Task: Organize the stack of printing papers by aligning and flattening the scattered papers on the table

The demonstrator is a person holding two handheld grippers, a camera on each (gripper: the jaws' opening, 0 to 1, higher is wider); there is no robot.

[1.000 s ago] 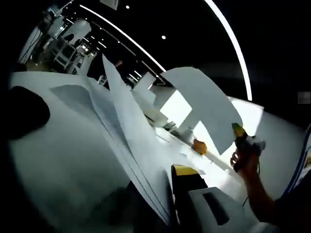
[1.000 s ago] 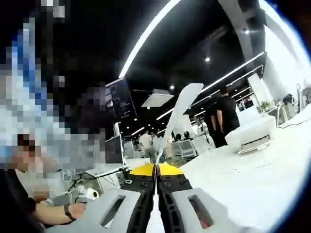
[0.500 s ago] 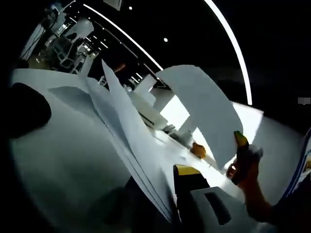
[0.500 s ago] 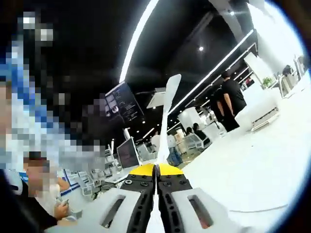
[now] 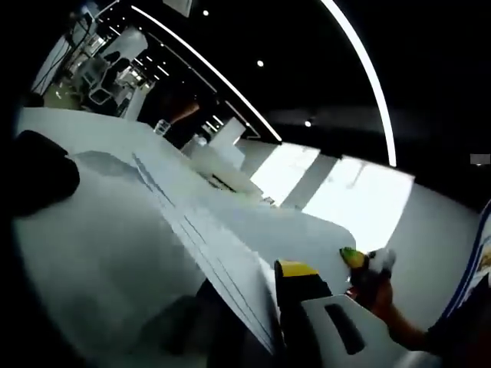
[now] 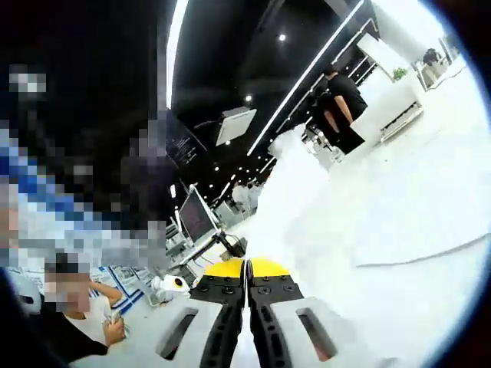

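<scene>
In the left gripper view a stack of white printing papers (image 5: 207, 245) runs edge-on from the bottom middle up to the left over the white table (image 5: 100, 253). My left gripper (image 5: 270, 287) is shut on its near edge; the yellow-tipped right jaw shows, the other jaw is hidden by the sheets. A single sheet (image 5: 295, 230) lies low and nearly flat across the stack, held at its far corner by my right gripper (image 5: 354, 259) in a hand (image 5: 376, 295). In the right gripper view the right gripper (image 6: 247, 267) is shut on that sheet (image 6: 295, 180), which stretches away ahead.
A dark rounded object (image 5: 34, 180) sits at the table's left edge. White boxes (image 5: 222, 165) stand behind the stack. A paper edge (image 6: 414, 253) lies on the table to the right. A monitor (image 6: 196, 218), a seated person (image 6: 77, 322) and standing people (image 6: 341, 96) are farther off.
The sheet in my right gripper stood up and curled; it has come down to lie almost flat over the stack. The right gripper has dropped lower and tilted. The left gripper kept its hold.
</scene>
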